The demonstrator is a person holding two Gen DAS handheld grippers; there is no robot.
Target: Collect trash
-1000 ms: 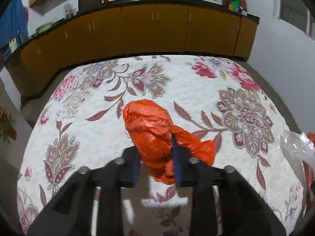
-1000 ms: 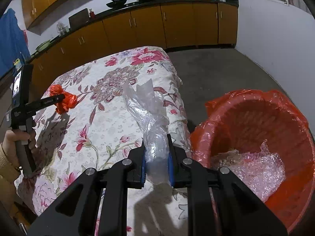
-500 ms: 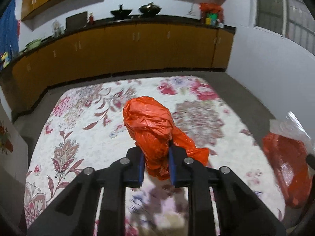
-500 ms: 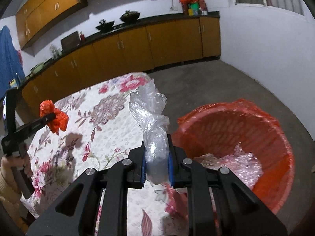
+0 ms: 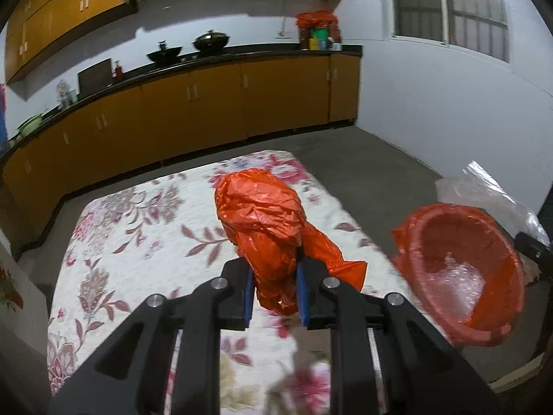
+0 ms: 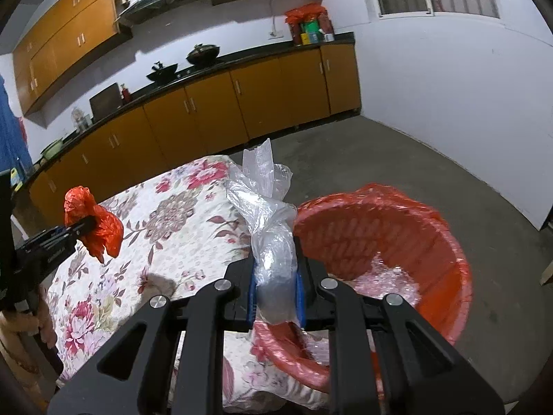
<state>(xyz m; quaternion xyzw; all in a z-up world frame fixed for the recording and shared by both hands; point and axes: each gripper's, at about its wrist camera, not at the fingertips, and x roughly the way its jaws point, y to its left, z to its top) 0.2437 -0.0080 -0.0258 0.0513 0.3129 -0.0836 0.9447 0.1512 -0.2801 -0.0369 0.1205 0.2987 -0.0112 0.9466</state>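
My left gripper (image 5: 273, 294) is shut on a crumpled orange plastic bag (image 5: 262, 221), held in the air above the flowered tablecloth (image 5: 138, 228). The same orange plastic bag (image 6: 91, 221) shows at the left of the right wrist view, pinched by the left gripper (image 6: 88, 223). My right gripper (image 6: 275, 294) is shut on a clear plastic bag (image 6: 266, 214), lifted beside the near left rim of the orange-lined bin (image 6: 459, 269). That bin (image 5: 508, 252) stands off the table's right edge and holds crumpled clear plastic (image 6: 383, 276).
Orange kitchen cabinets (image 5: 193, 103) with a dark counter run along the far wall, with woks (image 5: 211, 39) on top. Grey floor (image 6: 397, 159) lies between the table and the white wall. A person's hand and sleeve (image 6: 20, 314) hold the left gripper's handle.
Both grippers have risen off the table with their bags and swung right. The bin now shows in the left wrist view, and it fills more of the right wrist view.
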